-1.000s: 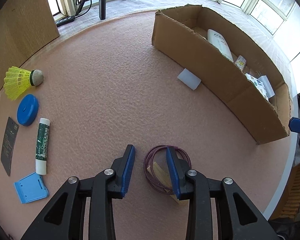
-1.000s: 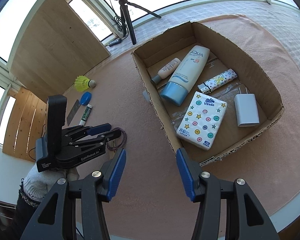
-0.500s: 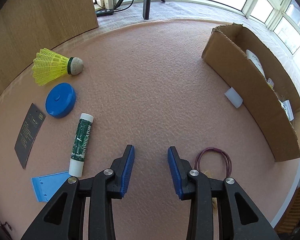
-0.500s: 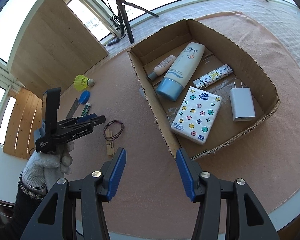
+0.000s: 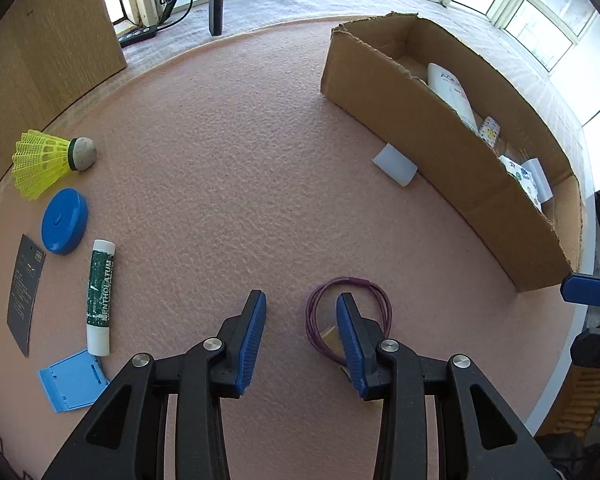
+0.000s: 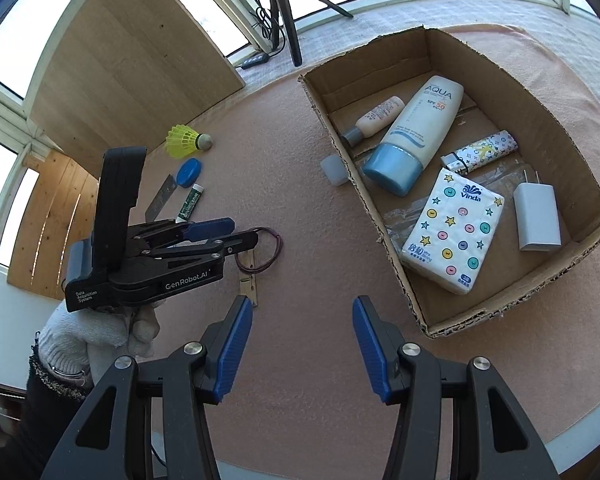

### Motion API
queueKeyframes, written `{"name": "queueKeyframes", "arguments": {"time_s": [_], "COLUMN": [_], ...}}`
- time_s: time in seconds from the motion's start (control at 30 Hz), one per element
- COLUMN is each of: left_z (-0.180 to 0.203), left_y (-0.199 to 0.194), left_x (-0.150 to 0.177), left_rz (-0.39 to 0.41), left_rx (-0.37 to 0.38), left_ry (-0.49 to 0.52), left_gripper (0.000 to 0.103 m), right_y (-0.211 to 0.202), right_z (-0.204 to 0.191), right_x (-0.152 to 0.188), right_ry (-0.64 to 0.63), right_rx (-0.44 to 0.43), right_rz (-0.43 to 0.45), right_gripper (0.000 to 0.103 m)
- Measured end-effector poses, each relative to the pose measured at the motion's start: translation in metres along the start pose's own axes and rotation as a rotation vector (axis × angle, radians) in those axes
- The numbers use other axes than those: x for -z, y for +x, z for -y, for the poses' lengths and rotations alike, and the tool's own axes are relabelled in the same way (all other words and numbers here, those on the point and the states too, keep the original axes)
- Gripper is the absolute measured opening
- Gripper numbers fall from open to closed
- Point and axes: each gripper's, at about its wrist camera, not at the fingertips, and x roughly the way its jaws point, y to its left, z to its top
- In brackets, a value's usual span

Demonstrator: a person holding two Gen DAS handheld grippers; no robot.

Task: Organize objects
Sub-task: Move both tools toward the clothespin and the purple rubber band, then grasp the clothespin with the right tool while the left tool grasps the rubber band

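Below left gripper (image 5: 300, 320), jaws part-open and empty: purple hair tie (image 5: 374, 292) loops around its right-side finger, off-centre, clothespin beneath. Right wrist view: right gripper (image 6: 302, 330) part-open, empty, farther from the tie (image 6: 274, 246); cardboard box (image 6: 380, 216) lies right.

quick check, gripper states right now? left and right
Left gripper: open, holding nothing, above the purple hair tie.
Right gripper: open, empty, over bare mat beside the cardboard box.
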Motion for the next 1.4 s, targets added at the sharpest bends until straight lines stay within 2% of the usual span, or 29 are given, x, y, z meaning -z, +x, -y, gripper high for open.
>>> {"name": "queueKeyframes", "arguments": {"time_s": [0.03, 0.1, 0.2, 0.37, 0.6, 0.77, 0.93, 1.13, 1.23, 1.3, 1.4], "left_z": [0.002, -0.007, -0.033, -0.057, -0.076, -0.076, -0.078, -0.081, -0.081, -0.080, -0.078], "left_y": [-0.001, -0.001, -0.006, -0.024, -0.052, -0.063, -0.057, -0.053, -0.052, -0.050, -0.045], "left_x": [-0.002, -0.008, -0.006, 0.006, 0.029, 0.054, 0.066, 0.072, 0.070, 0.067, 0.060], "left_rz": [0.023, 0.023, 0.036, 0.072, 0.128, 0.136, 0.131, 0.131, 0.134, 0.135, 0.136], "left_rx": [-0.026, -0.086, -0.086, -0.110, -0.066, -0.045, -0.018, -0.013, -0.002, 0.006, 0.017], "left_ry": [0.022, -0.012, -0.102, -0.161, -0.225, -0.250, -0.255, -0.262, -0.261, -0.256, -0.252], "left_gripper": [0.040, 0.040, 0.040, 0.040, 0.040, 0.040, 0.040, 0.040, 0.040, 0.040, 0.040], "right_y": [0.000, -0.001, -0.002, 0.003, 0.028, 0.067, 0.104, 0.122, 0.124, 0.124, 0.125], "right_z": [0.001, 0.002, 0.004, 0.002, -0.027, -0.054, -0.072, -0.082, -0.083, -0.085, -0.085], "right_x": [0.000, 0.000, 0.000, -0.004, -0.010, -0.015, -0.018, -0.017, -0.017, -0.018, -0.017], "right_ry": [0.002, 0.008, 0.009, -0.004, -0.107, -0.204, -0.288, -0.345, -0.363, -0.374, -0.393], "right_rx": [0.000, 0.001, -0.003, -0.004, 0.008, 0.057, 0.149, 0.210, 0.236, 0.250, 0.269], "right_rz": [0.001, 0.004, 0.001, -0.011, -0.057, -0.103, -0.132, -0.137, -0.130, -0.128, -0.126], "right_gripper": [0.048, 0.048, 0.048, 0.048, 0.048, 0.048, 0.048, 0.048, 0.043, 0.036, 0.033]}}
